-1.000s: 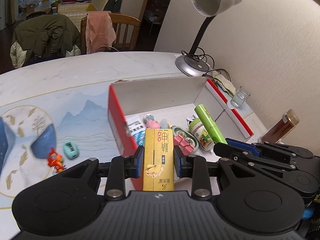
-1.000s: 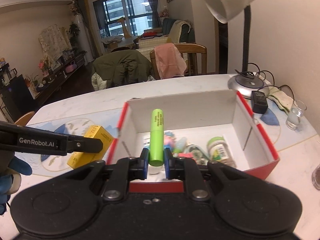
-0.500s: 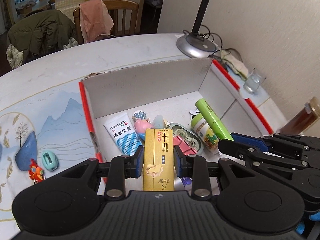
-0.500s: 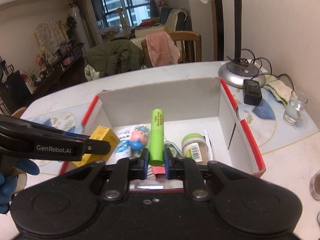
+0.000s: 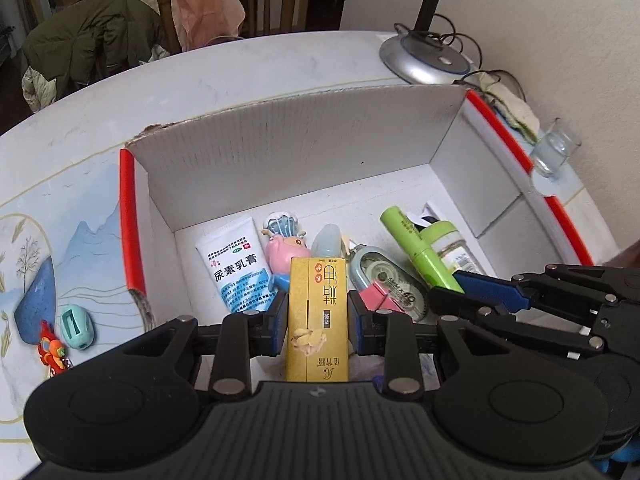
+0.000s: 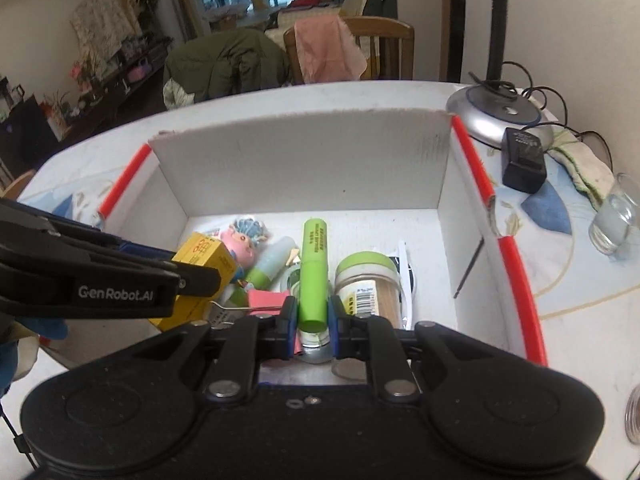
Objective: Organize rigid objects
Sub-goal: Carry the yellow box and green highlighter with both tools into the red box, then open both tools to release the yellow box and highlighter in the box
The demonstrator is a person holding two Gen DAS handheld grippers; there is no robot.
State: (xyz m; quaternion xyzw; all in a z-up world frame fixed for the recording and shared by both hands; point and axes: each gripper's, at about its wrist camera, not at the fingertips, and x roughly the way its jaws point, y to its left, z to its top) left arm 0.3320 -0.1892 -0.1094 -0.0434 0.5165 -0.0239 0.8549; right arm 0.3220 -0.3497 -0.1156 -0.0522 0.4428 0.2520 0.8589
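Note:
My left gripper (image 5: 318, 322) is shut on a yellow carton (image 5: 318, 312) and holds it over the near part of an open white box with red edges (image 5: 128, 216). My right gripper (image 6: 314, 322) is shut on a green highlighter (image 6: 313, 272), also above the box (image 6: 516, 272). In the box lie a white ointment tube (image 5: 236, 264), a pink pig toy (image 5: 286, 246), a correction tape (image 5: 384, 276), a pink clip (image 5: 378, 296) and a green-capped toothpick jar (image 6: 368, 280). In the right wrist view the yellow carton (image 6: 202, 260) and left gripper show at the left.
On the table left of the box lie a teal sharpener (image 5: 77, 326) and a small red toy (image 5: 52, 350). Right of the box stand a lamp base (image 6: 500, 118), a black adapter (image 6: 524, 158), a cloth (image 6: 584, 164) and a glass (image 6: 614, 220). Chairs with clothes stand beyond the table.
Both grippers have moved forward and down over the box with their loads, tilting further downward. The box's inside now fills both views; the grips are unchanged.

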